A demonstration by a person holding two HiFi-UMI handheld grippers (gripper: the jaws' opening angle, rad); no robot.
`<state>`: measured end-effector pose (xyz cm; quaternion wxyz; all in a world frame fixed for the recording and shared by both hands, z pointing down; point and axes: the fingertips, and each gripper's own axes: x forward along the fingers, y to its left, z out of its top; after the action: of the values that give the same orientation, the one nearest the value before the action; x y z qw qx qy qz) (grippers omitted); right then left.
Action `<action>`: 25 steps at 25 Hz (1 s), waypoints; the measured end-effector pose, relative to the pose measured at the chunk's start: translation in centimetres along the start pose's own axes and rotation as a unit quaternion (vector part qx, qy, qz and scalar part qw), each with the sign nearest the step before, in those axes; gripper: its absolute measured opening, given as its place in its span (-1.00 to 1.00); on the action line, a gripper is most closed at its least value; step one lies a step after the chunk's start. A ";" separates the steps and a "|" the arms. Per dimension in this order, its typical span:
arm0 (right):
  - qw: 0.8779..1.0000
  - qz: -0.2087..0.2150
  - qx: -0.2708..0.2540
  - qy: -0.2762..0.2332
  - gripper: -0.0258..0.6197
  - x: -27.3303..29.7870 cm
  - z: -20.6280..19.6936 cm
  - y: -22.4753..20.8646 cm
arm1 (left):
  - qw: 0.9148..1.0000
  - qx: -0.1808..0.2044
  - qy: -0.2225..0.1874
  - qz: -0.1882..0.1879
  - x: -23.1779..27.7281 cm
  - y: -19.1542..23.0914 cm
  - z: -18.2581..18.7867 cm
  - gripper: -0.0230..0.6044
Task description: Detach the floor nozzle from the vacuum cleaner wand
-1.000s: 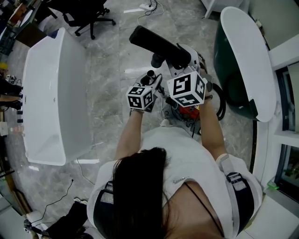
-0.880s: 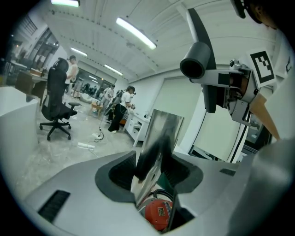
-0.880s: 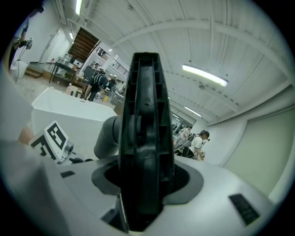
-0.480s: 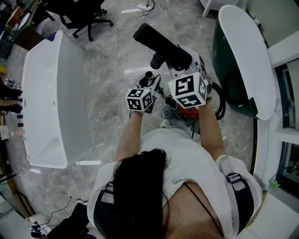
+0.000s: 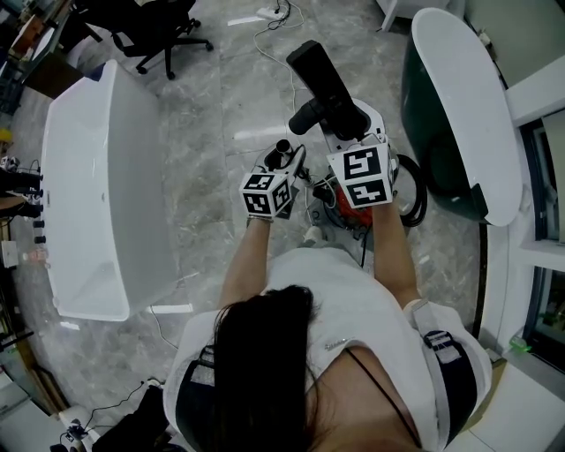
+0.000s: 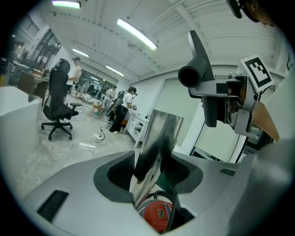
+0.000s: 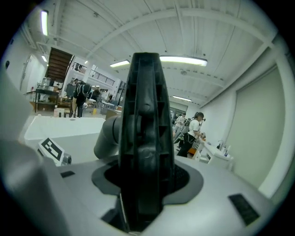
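Observation:
The black floor nozzle [image 5: 323, 78] with its grey neck [image 5: 305, 115] is up in the air, and my right gripper [image 5: 350, 141] is shut on it. In the right gripper view the nozzle [image 7: 144, 138] stands edge-on between the jaws. My left gripper [image 5: 284, 164] is shut on the shiny metal wand [image 6: 156, 143]. The wand's open end [image 5: 282, 146] sits just left of the neck, apart from it. The left gripper view shows the neck's round dark mouth [image 6: 189, 76] free of the wand. The red vacuum body [image 5: 342, 205] lies under both grippers.
A long white table [image 5: 97, 177] stands at the left. A white oval top over a dark green base [image 5: 468, 106] is at the right. An office chair [image 5: 159, 35] and floor cables [image 5: 274, 18] lie ahead. People stand far off [image 6: 122, 108].
The right gripper has rolled and dropped slightly, swinging the nozzle from a slant toward the upper left to nearly upright. The left gripper and the wand have stayed put.

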<state>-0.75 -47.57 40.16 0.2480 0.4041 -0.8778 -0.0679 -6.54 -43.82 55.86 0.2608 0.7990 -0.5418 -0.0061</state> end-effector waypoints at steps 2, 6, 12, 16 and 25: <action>1.000 -0.005 0.027 -0.005 -0.25 -0.1 -0.3 -0.3 | 1.000 -0.004 -0.006 0.003 -0.1 0.2 0.0 -0.36; 0.997 -0.026 0.075 -0.010 -0.25 -0.6 -1.6 -1.2 | 1.000 -0.012 -0.013 0.011 -0.1 0.3 0.0 -0.36; 0.990 -0.049 0.129 -0.015 -0.25 -1.5 -2.9 -2.5 | 0.999 -0.022 -0.021 0.027 -0.3 0.4 0.1 -0.36; 0.982 -0.053 0.179 -0.012 -0.25 -1.8 -4.5 -3.0 | 0.998 -0.032 -0.031 0.039 -0.3 0.1 0.4 -0.35; 0.981 -0.049 0.185 -0.004 -0.25 -2.6 -5.6 -2.0 | 0.999 -0.003 -0.045 0.023 -2.0 -1.1 1.6 -0.18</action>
<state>4.80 -46.50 43.38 0.1616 0.4857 -0.8551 0.0821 -6.86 -42.45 53.44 0.2391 0.7845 -0.5710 -0.0380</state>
